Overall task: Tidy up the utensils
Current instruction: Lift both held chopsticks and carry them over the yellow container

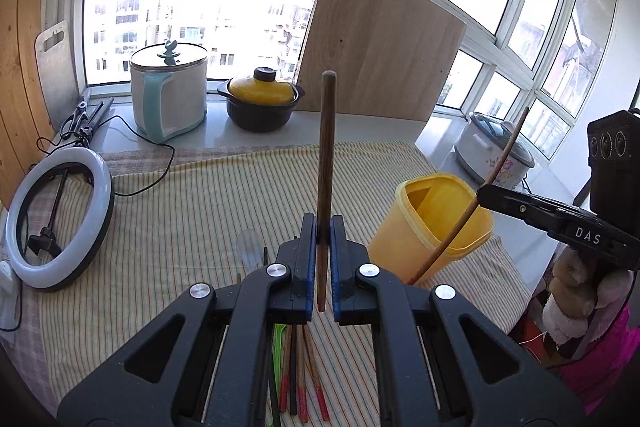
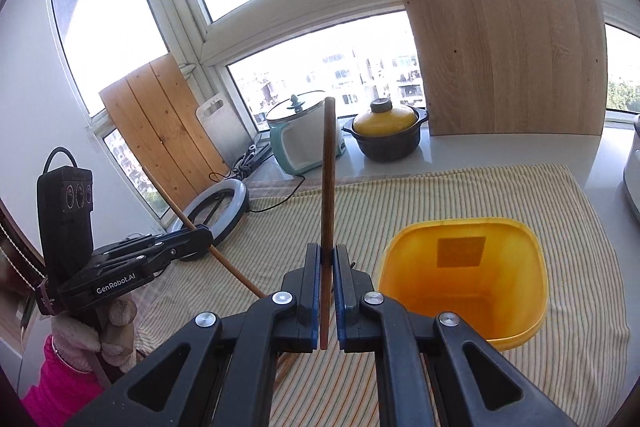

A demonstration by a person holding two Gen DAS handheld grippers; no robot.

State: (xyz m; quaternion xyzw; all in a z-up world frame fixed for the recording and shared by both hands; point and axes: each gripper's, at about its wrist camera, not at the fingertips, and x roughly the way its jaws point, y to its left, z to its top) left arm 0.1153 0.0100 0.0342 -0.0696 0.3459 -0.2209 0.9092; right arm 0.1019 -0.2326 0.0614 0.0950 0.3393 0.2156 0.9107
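The left gripper [image 1: 323,239] has its blue-padded jaws pinched on a brown chopstick [image 1: 326,155] that stands nearly upright, running up toward twelve o'clock with its lower tip hanging just below the pads. The right gripper [image 2: 328,263] is likewise clamped on a second chopstick [image 2: 327,187], also close to vertical in its own view. From the left wrist, that right-hand stick slants across the near rim of the yellow container [image 1: 436,223], which sits at about three o'clock of the left jaws on the striped cloth [image 1: 200,195]; whether its tip is inside or in front of the wall I cannot tell. From the right wrist the container's interior looks bare, at roughly four o'clock of the jaws. Beneath the left gripper, at six o'clock, several more chopsticks [image 1: 304,379] with red ends and a green utensil [image 1: 277,359] lie on the cloth. By my reading, sorting has barely begun: two sticks in hand, nothing deposited, a cluster left to collect.
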